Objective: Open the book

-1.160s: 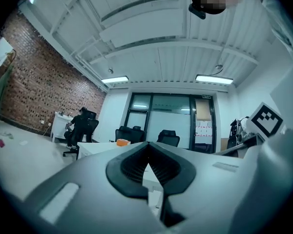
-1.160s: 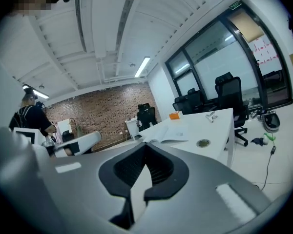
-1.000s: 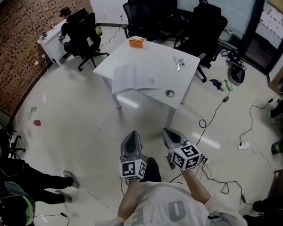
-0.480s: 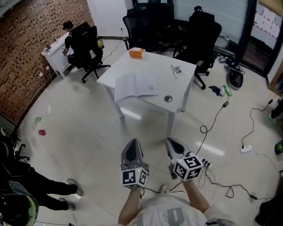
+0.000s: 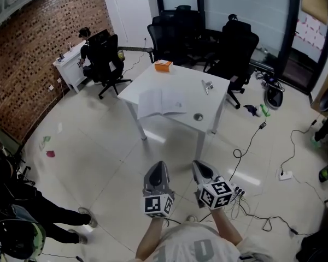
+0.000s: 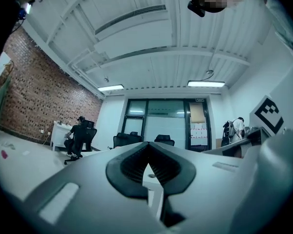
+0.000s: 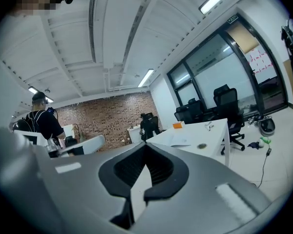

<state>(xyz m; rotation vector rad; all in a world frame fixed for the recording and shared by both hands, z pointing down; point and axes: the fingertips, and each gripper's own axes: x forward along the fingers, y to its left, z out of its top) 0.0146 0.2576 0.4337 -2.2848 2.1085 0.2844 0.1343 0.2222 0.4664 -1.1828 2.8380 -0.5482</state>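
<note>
The book lies open, white pages up, on the white table across the room, well beyond both grippers. My left gripper and right gripper are held side by side over the floor, close to my body, and both point toward the table. In the left gripper view the left gripper has its jaws shut with nothing between them. The right gripper is likewise shut and empty. Past its jaws the right gripper view shows the book on the table.
The table also holds an orange box, a small metal object and a small round thing. Black office chairs ring it. Cables trail on the floor at right. A person stands at lower left.
Both grippers stay shut and sit slightly lower in the head view. The table looks a little smaller and farther away. The book has not moved.
</note>
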